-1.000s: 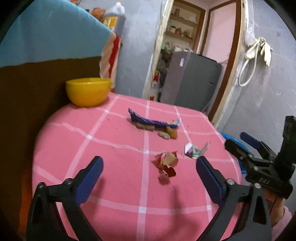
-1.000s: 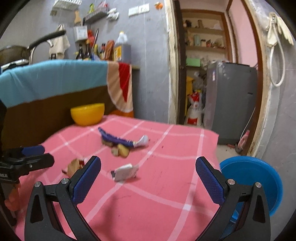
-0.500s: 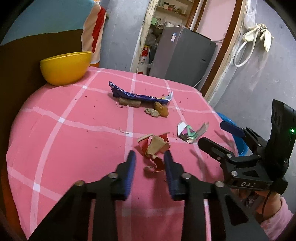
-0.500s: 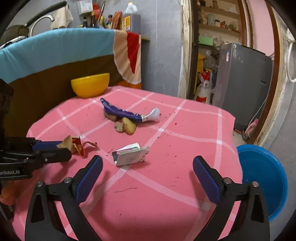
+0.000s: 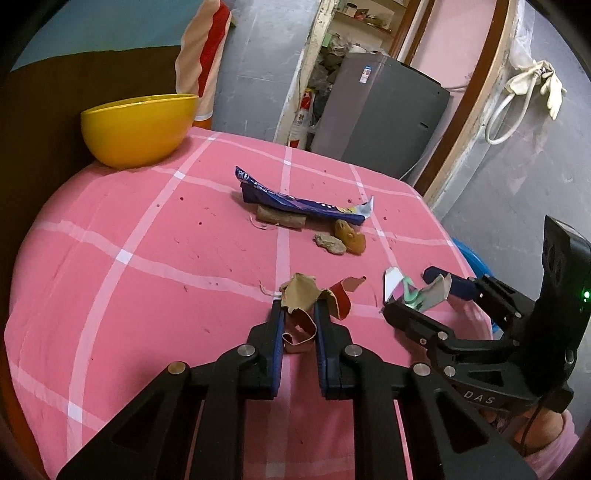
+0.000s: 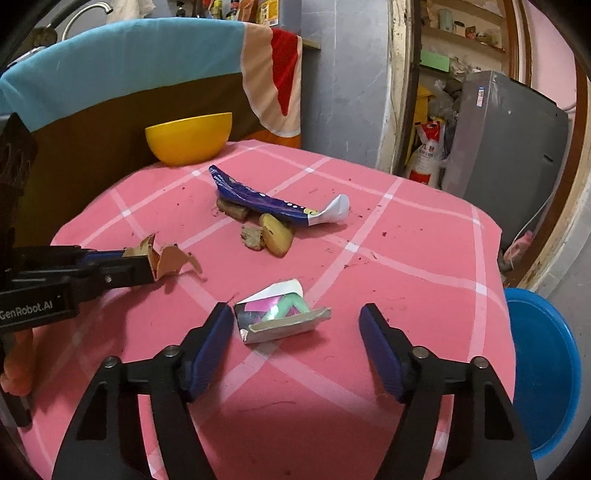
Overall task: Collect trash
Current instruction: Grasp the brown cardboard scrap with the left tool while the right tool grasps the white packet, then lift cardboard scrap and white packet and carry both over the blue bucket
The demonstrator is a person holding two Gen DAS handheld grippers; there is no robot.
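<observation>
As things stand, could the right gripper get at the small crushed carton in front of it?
Probably yes: the right gripper is open, the crushed carton lies between its fingertips, and nothing blocks it.

Setting: a lived-in home, the eating corner beside a kitchen store-room. Evidence follows.
- Table (image 6: pixel 424 258) under a pink checked cloth, crumbs and food scraps on it; a yellow bowl (image 6: pixel 189 138) at its far edge.
- Chair back draped with a blue, brown and red towel (image 6: pixel 147 66).
- Shelf with bottles and jars (image 6: pixel 236 5) above, a tap (image 6: pixel 86 11) at the upper left — kitchen fittings.
- Open doorway to wooden shelves (image 6: pixel 465 37) of jars, a printed sack (image 6: pixel 426 151) on the floor, a grey appliance (image 6: pixel 506 147).
- Rubber gloves (image 5: pixel 539 79) and a hose hung on a rough grey wall.
- Blue basin (image 6: pixel 546 369) on the floor.
</observation>
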